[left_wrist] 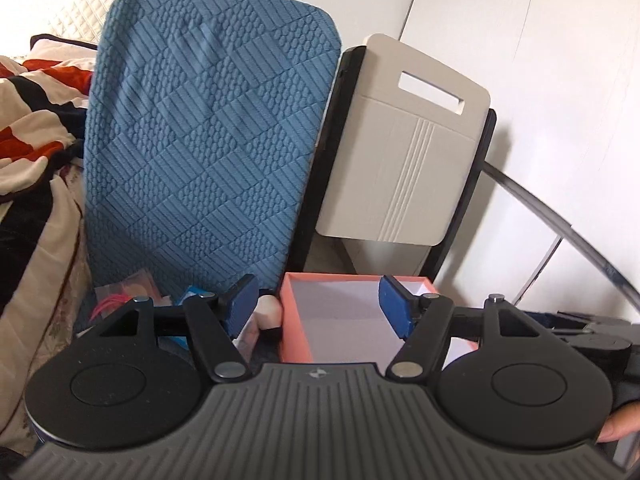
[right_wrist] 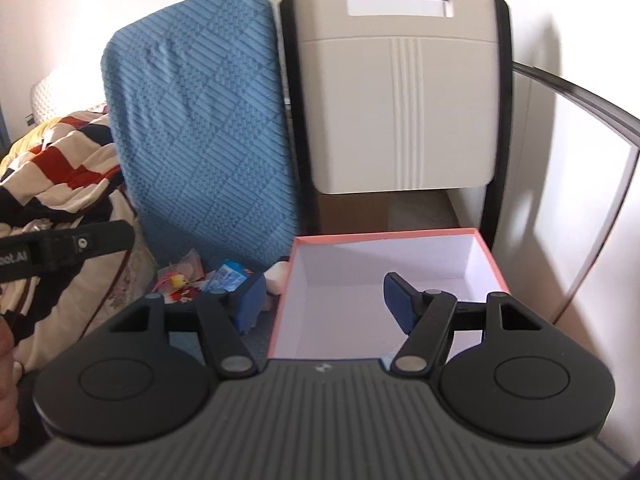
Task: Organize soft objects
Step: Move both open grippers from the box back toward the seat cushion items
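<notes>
My left claw [left_wrist: 318,306] is released, its blue pads [left_wrist: 394,306] spread with nothing between them, and it hangs just in front of the box [left_wrist: 294,320]. My right claw [right_wrist: 324,300] is released too, empty, its right pad over the box's open mouth and its left pad outside the box's left wall. A bit of my hand [left_wrist: 618,430] shows at the right edge of the left view.

The box [right_wrist: 286,300] is the landmark here: coral-pink outside, white inside, lidless, and nothing lies in the part I can see. Just left of it, touching or nearly touching its wall, sits a pale pink soft toy [right_wrist: 276,274], partly hidden behind my left pad. Further left of the box lies a small jumble: a blue packet [right_wrist: 228,278] and some red-and-yellow bits [right_wrist: 180,284], too small to name. In the right view my left claw's black body [right_wrist: 60,250] reaches in from the left, above that jumble.

Behind the box to the left, a blue quilted cushion [left_wrist: 208,140] stands on edge, leaning back. Directly behind the box stands a beige panel with a slot handle [right_wrist: 400,100] in a black frame. Far left of the box, a striped red, black and cream blanket [left_wrist: 36,120] lies bunched on a bed. A white wall [left_wrist: 540,60] closes off everything behind.
</notes>
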`<state>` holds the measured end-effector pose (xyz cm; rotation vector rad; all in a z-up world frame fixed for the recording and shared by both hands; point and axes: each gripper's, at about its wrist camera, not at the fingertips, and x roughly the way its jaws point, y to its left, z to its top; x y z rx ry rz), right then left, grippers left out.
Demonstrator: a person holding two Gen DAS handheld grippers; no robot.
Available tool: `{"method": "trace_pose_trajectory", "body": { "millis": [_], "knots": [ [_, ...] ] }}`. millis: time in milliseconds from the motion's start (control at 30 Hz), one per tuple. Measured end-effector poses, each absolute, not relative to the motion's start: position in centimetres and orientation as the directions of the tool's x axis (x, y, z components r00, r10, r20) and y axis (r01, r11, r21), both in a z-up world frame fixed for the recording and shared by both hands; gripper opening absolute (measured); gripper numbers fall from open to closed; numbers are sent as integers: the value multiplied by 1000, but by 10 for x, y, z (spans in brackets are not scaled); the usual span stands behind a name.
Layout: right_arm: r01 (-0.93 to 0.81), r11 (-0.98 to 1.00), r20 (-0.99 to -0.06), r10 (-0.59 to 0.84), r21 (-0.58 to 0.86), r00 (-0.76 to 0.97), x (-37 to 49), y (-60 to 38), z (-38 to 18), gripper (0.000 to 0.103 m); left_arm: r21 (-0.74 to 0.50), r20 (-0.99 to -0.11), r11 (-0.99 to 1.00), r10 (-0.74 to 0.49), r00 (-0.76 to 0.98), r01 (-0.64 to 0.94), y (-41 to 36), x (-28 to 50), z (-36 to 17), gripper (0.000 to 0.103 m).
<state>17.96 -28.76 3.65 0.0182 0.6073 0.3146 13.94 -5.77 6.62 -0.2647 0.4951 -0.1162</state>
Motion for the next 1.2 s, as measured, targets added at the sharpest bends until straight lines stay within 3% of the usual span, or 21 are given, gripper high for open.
{"method": "trace_pose_trajectory", "body": {
  "millis": [500, 1000, 1200],
  "knots": [
    [-374, 924, -592, 344, 77, 729, 162, -229, 0, 67, -215, -489, 974, -41, 871, -75, -13, 122, 21, 72],
    [-410, 909, -632, 359, 71, 687, 160, -190, -44, 67, -229, -526, 967, -27, 850, -111, 22, 112, -29, 73],
    [-400, 914, -645, 347, 69, 681, 155, -177, -52, 67, -176, -545, 977, 2, 838, -116, 33, 102, -37, 73]
  ]
}}
